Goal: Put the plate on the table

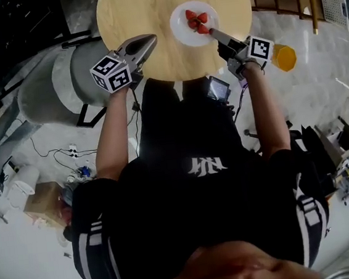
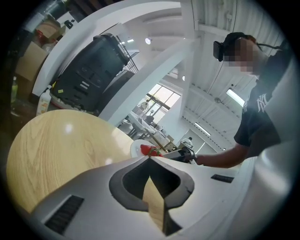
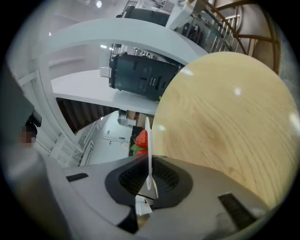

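The white plate (image 1: 194, 22) is in the grip of the right gripper (image 1: 214, 33). Its jaws are drawn in narrow and clamped on the thin rim. In the right gripper view the plate (image 3: 148, 140) runs edge-on straight between the pads. Strawberries (image 1: 197, 20) are piled on top, bright red (a small heap, hard to count). The plate is over the round wooden table (image 1: 136, 10), close to the middle and a touch toward the right edge. Whether it sits on the wood or hangs just above it, I can't tell. Over to the left gripper (image 1: 149, 41): jaws pressed tip to tip, nothing between them. It hovers at the table's near-left edge, apart from the plate. Its own view looks across the wood to the plate (image 2: 138, 149) and strawberries (image 2: 149, 150).
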Motion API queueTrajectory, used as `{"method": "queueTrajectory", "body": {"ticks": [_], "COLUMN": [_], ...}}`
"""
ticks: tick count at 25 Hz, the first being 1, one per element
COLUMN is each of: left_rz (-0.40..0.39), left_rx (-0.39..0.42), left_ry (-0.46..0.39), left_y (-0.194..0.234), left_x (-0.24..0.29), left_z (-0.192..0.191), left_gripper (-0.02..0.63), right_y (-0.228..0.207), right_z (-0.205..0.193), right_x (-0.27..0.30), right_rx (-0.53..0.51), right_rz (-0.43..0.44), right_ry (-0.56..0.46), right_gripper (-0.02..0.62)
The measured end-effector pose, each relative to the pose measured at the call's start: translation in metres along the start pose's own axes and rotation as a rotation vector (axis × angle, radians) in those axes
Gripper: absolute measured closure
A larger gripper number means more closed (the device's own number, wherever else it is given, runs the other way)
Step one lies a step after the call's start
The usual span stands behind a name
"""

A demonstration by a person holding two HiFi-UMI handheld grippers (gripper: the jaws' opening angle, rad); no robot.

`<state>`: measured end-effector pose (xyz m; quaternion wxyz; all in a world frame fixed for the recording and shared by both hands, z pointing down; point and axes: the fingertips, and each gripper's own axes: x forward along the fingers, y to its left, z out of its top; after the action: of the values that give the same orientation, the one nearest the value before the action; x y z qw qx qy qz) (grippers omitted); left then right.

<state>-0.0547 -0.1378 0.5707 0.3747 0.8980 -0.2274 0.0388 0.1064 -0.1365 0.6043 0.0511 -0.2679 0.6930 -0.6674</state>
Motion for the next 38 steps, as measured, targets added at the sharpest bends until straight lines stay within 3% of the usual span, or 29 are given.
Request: {"method": "queueTrajectory", "body": {"ticks": [10, 15, 32, 38], "left_rz": [0.006, 0.061, 0.06, 0.048], "left_rx": [-0.038, -0.011, -0.011, -0.016], "left_ry": [0.045, 0.037, 0.045, 0.055], "left_y": [0.02, 0.038, 0.044, 0.043], "left_x": [0.011, 0.014, 0.026, 0.025], "left_z": [-0.038, -0.04, -0.043, -0.048], "left_gripper": [0.594, 0.594, 0.594, 0.594], "right_y": [-0.043, -0.049, -0.06, -0.077], "right_z": [-0.008, -0.012, -0.015, -0.013], "right_x": [0.036, 0.049, 0.064, 0.058], "right_rx": [0.009, 0.021, 0.004, -0.069], "right_rz": [-0.033, -0.04, -0.077, -0.206], "right_ry": [0.066, 0.079, 0.113, 0.124], "right_gripper": [0.577, 0.577, 0.574, 0.58]}}
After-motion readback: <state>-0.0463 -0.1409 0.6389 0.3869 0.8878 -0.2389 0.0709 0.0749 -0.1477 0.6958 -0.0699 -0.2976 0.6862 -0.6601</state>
